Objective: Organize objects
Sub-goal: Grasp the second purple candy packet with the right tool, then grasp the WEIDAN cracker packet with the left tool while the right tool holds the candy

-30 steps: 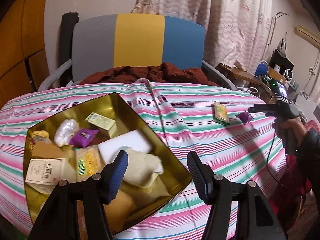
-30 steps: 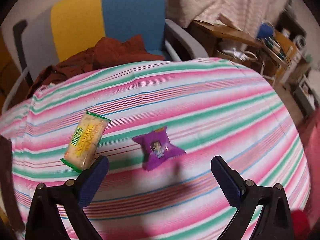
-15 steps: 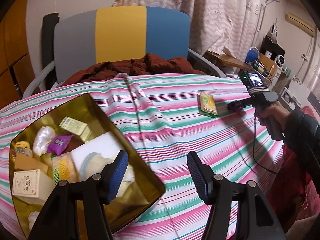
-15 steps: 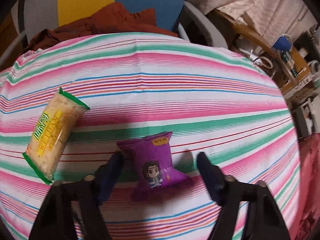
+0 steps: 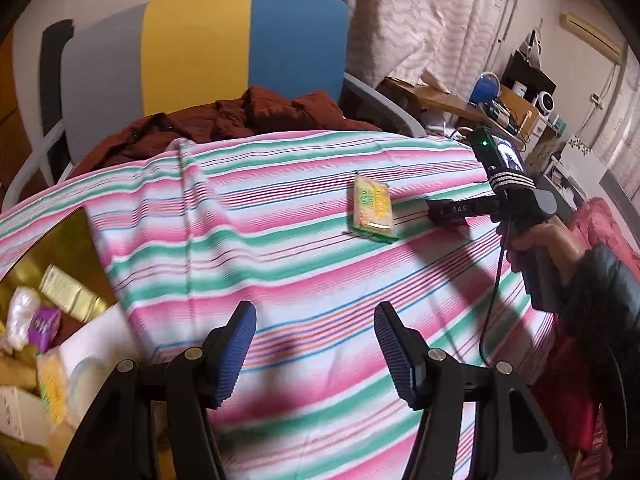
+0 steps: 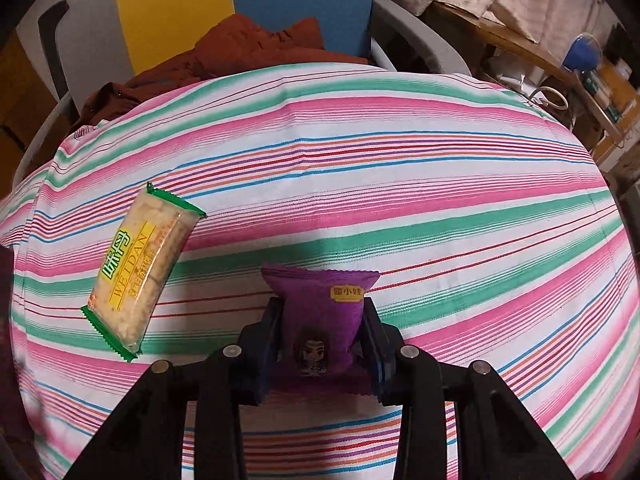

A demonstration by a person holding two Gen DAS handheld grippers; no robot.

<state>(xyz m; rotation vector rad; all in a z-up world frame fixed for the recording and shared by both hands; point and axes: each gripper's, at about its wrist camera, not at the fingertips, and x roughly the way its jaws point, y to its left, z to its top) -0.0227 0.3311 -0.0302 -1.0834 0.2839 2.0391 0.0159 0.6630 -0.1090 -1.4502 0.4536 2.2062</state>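
The right hand-held gripper (image 6: 322, 340) pinches the purple snack packet (image 6: 320, 312) by its sides, likely bound for the gold tin (image 5: 60, 248), while the left hand-held gripper (image 5: 316, 344) hangs open.

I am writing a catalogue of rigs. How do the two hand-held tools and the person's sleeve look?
Both have black frames with silver bolts and ribbed blue fingers. The right tool carries a small lit screen, a green light, white stripes, "DAS" lettering and a black cable. The sleeve is dark and quilted.
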